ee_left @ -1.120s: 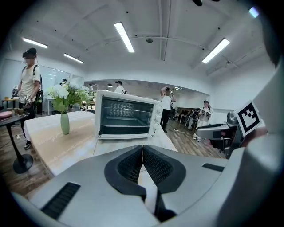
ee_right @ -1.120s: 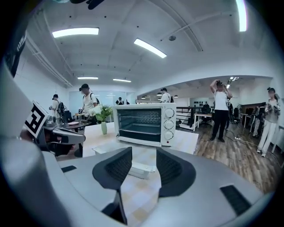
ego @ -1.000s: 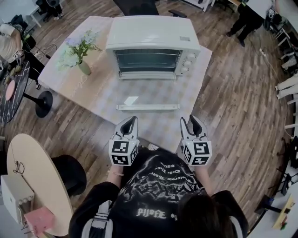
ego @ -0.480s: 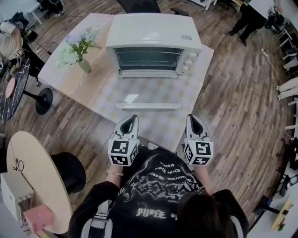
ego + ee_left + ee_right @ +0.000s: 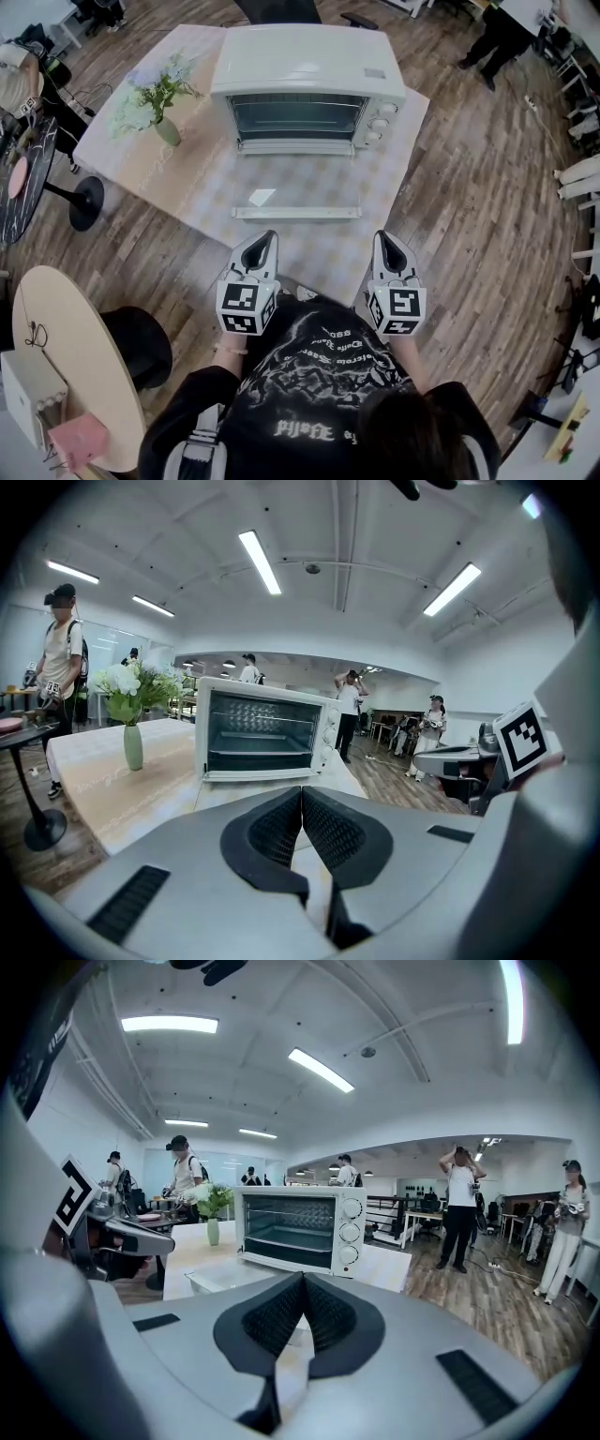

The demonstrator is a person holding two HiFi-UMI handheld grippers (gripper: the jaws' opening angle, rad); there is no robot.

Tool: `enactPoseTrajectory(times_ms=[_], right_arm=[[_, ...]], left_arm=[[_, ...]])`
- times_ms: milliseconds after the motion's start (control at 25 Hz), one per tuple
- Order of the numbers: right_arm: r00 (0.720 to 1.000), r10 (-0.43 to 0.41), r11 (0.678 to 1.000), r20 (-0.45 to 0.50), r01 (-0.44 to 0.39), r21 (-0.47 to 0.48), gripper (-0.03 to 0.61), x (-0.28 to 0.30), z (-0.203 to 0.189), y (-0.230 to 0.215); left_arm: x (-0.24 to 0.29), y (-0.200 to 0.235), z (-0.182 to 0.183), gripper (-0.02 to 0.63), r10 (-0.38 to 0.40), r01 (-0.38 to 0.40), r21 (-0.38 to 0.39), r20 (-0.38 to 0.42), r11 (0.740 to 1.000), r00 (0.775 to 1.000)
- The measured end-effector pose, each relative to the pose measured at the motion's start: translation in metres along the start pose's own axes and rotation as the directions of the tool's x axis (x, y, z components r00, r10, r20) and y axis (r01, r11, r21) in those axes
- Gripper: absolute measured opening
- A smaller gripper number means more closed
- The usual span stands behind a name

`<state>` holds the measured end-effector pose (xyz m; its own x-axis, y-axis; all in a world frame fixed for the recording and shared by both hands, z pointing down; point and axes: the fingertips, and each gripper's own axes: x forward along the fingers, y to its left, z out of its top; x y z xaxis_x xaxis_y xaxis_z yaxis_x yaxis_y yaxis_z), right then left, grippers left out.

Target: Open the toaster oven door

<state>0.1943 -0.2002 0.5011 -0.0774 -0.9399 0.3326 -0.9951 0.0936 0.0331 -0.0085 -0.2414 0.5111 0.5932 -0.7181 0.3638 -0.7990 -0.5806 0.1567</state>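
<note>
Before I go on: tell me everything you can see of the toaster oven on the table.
The toaster oven is a white, boxy, metal-looking unit standing upright on the table, on its checked cloth. Its glass door is fully open, folded down flat toward the person, with a pale bar handle along its front edge. Three round knobs are stacked on the right of its face. The dark cavity shows a wire rack with nothing visible on it. Only the table touches it.

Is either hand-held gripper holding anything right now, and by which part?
Nothing is held. The left hand-held gripper and right hand-held gripper both have jaws together on nothing, short of the toaster oven.
</note>
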Motion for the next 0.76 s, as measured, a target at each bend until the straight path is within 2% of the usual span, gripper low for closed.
enactPoseTrajectory(times_ms=[760], right_arm=[[0.999, -0.046, 0.999, 0.013, 0.046, -0.017, 0.008, -0.007, 0.001, -0.005]], left_arm=[[0.012, -0.006, 0.004, 0.020, -0.042, 0.042, 0.008, 0.006, 0.999, 0.999]])
